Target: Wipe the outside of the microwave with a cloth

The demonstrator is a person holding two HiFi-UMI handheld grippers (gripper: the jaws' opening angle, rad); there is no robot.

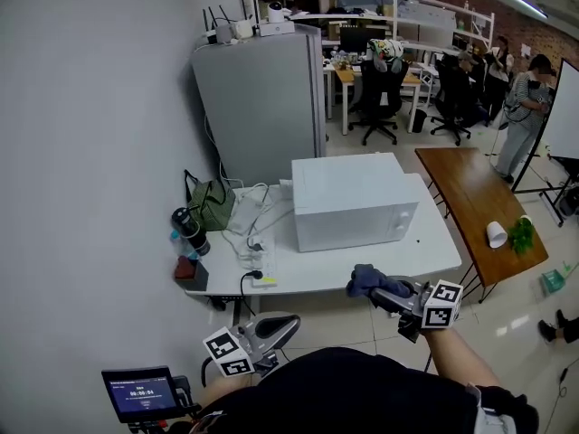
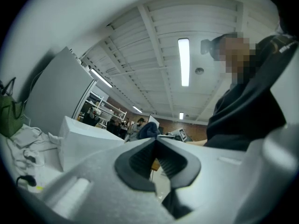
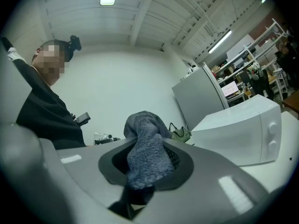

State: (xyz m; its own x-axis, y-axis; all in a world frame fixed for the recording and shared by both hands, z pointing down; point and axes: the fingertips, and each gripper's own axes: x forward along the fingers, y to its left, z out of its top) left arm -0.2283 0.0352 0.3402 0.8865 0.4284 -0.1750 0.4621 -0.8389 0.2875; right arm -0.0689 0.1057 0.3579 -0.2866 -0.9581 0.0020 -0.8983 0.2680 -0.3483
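A boxy white microwave [image 1: 353,202] stands on the white table [image 1: 432,242]. In front of it, the right gripper [image 1: 380,291] clamps a crumpled blue-grey cloth [image 1: 366,279], and only its own view shows the fabric pinched between the pads. The left gripper [image 2: 155,141], farther back from the microwave, has its jaws closed together and empty.

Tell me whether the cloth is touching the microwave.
Apart. The head view shows the cloth, clamped in the right gripper, short of the microwave, with bare tabletop between.

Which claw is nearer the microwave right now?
Right. The right claw, shut on the cloth, is at the table's front edge before the microwave; the left claw sits off the table, farther back and left.
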